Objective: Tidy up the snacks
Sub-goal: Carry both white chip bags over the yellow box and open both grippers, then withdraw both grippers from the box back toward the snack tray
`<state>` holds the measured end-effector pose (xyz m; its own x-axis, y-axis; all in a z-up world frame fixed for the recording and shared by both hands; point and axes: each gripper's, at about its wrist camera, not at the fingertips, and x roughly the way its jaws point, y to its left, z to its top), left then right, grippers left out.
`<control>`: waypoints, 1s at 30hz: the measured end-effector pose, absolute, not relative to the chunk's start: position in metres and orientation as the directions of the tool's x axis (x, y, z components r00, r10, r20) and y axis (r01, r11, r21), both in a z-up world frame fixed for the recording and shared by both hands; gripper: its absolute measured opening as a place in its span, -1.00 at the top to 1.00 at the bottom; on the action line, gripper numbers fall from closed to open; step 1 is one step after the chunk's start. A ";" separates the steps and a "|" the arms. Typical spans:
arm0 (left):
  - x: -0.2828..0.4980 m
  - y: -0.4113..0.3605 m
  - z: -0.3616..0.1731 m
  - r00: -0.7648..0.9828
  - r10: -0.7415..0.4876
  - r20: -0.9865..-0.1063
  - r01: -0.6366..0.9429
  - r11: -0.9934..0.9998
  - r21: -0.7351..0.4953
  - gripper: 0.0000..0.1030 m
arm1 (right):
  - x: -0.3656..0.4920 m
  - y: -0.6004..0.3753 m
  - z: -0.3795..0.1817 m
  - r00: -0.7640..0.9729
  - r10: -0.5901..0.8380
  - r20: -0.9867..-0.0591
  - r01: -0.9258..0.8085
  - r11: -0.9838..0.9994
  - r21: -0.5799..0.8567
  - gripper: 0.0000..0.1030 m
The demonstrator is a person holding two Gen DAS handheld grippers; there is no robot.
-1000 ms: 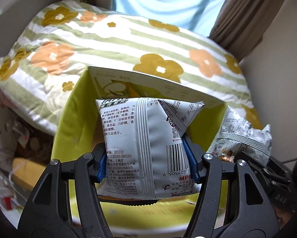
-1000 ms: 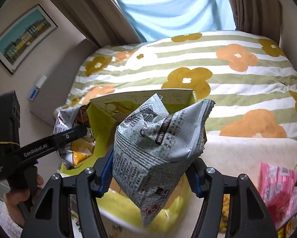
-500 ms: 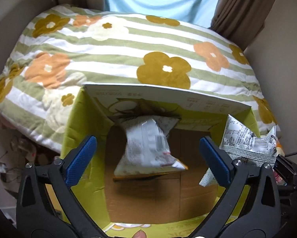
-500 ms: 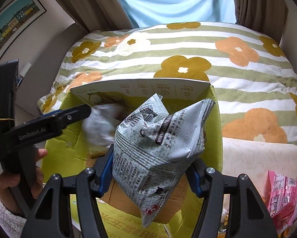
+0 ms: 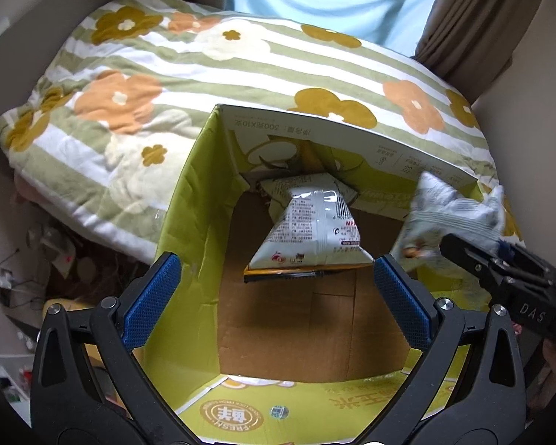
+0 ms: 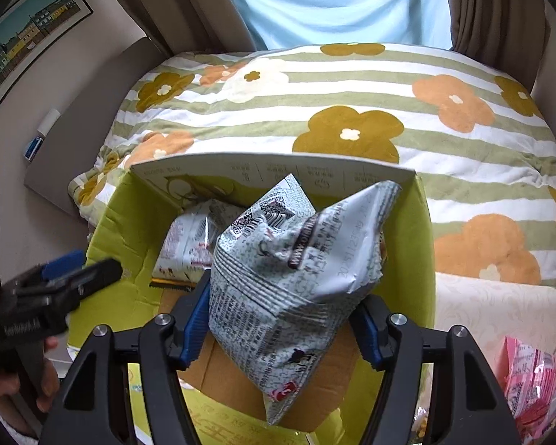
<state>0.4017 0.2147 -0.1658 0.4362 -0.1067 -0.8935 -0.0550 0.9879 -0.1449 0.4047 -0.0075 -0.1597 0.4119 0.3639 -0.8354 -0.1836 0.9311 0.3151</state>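
An open green cardboard box (image 5: 189, 200) stands in front of the bed. A white snack bag (image 5: 311, 226) lies inside it, against the far wall; it also shows in the right wrist view (image 6: 189, 241). My left gripper (image 5: 278, 300) is open and empty above the box. My right gripper (image 6: 283, 319) is shut on a grey newsprint-pattern snack bag (image 6: 296, 278) and holds it over the box's right side; the bag shows in the left wrist view (image 5: 452, 215) too.
A bed with a striped flower quilt (image 6: 352, 111) lies behind the box. Pink snack packets (image 6: 530, 378) lie at the right. Clutter covers the floor (image 5: 36, 259) left of the box. Curtains (image 5: 474, 18) hang at the back.
My left gripper opened and let go of the white bag, which dropped into the box. My right gripper moved over the box with its grey bag.
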 end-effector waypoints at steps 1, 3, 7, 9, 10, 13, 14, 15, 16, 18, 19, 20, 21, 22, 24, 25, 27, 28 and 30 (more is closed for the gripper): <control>0.400 0.215 -0.165 0.437 -0.107 -0.893 -0.057 0.988 -0.147 -0.99 | 0.406 -0.006 -0.160 0.414 0.370 -0.831 -0.192 0.928 0.318 -0.66; 0.394 0.216 -0.164 0.437 -0.108 -0.893 -0.062 0.987 -0.149 -0.99 | 0.408 -0.001 -0.160 0.402 0.333 -0.853 -0.214 0.940 0.266 -1.00; 0.381 0.217 -0.163 0.436 -0.089 -0.895 -0.058 0.990 -0.126 -0.99 | 0.395 0.001 -0.152 0.496 0.281 -0.822 -0.258 0.951 0.169 -1.00; 0.377 0.216 -0.163 0.437 -0.083 -0.895 -0.055 0.991 -0.119 -0.99 | 0.389 0.003 -0.151 0.501 0.277 -0.820 -0.282 0.948 0.148 -1.00; 0.376 0.217 -0.163 0.438 -0.084 -0.895 -0.056 0.991 -0.121 -0.99 | 0.388 0.004 -0.152 0.491 0.276 -0.827 -0.291 0.946 0.143 -1.00; 0.373 0.218 -0.157 0.448 -0.092 -0.889 -0.056 0.990 -0.130 -0.99 | 0.385 0.006 -0.149 0.492 0.272 -0.827 -0.297 0.945 0.134 -1.00; 0.371 0.218 -0.154 0.456 -0.090 -0.886 -0.052 0.990 -0.128 -0.99 | 0.384 0.006 -0.146 0.495 0.275 -0.824 -0.293 0.946 0.140 -1.00; 0.370 0.217 -0.151 0.463 -0.088 -0.882 -0.048 0.991 -0.124 -0.99 | 0.383 0.006 -0.143 0.499 0.280 -0.821 -0.287 0.946 0.148 -1.00; 0.368 0.217 -0.147 0.471 -0.085 -0.878 -0.044 0.992 -0.119 -0.99 | 0.382 0.005 -0.140 0.501 0.284 -0.818 -0.284 0.946 0.155 -1.00; 0.365 0.215 -0.140 0.487 -0.081 -0.870 -0.032 0.993 -0.111 -0.99 | 0.378 0.005 -0.134 0.510 0.282 -0.812 -0.275 0.949 0.157 -1.00; 0.365 0.215 -0.138 0.491 -0.081 -0.868 -0.028 0.994 -0.109 -0.99 | 0.376 0.005 -0.132 0.514 0.280 -0.811 -0.271 0.950 0.156 -1.00; 0.363 0.214 -0.136 0.491 -0.084 -0.867 -0.023 0.994 -0.110 -0.99 | 0.374 0.005 -0.129 0.517 0.278 -0.810 -0.268 0.951 0.155 -1.00; 0.361 0.213 -0.134 0.490 -0.092 -0.867 -0.018 0.993 -0.116 -0.99 | 0.372 0.004 -0.126 0.517 0.271 -0.812 -0.262 0.953 0.152 -1.00; 0.360 0.212 -0.131 0.490 -0.103 -0.866 -0.011 0.992 -0.124 -0.99 | 0.370 0.003 -0.124 0.515 0.262 -0.816 -0.253 0.956 0.147 -1.00; 0.354 0.208 -0.124 0.499 -0.121 -0.858 0.009 0.991 -0.135 -0.99 | 0.365 0.000 -0.119 0.513 0.241 -0.824 -0.233 0.963 0.137 -1.00; 0.352 0.205 -0.121 0.503 -0.124 -0.855 0.021 0.991 -0.132 -0.99 | 0.362 -0.002 -0.115 0.512 0.234 -0.826 -0.222 0.966 0.136 -1.00; 0.347 0.194 -0.114 0.512 -0.126 -0.850 0.053 0.992 -0.116 -0.99 | 0.355 -0.007 -0.108 0.513 0.231 -0.827 -0.203 0.969 0.144 -1.00; 0.343 0.188 -0.112 0.511 -0.126 -0.850 0.071 0.992 -0.104 -0.99 | 0.350 -0.010 -0.104 0.516 0.230 -0.825 -0.194 0.970 0.149 -1.00; 0.337 0.177 -0.107 0.509 -0.128 -0.851 0.100 0.991 -0.090 -0.99 | 0.340 -0.016 -0.097 0.523 0.218 -0.824 -0.182 0.973 0.142 -1.00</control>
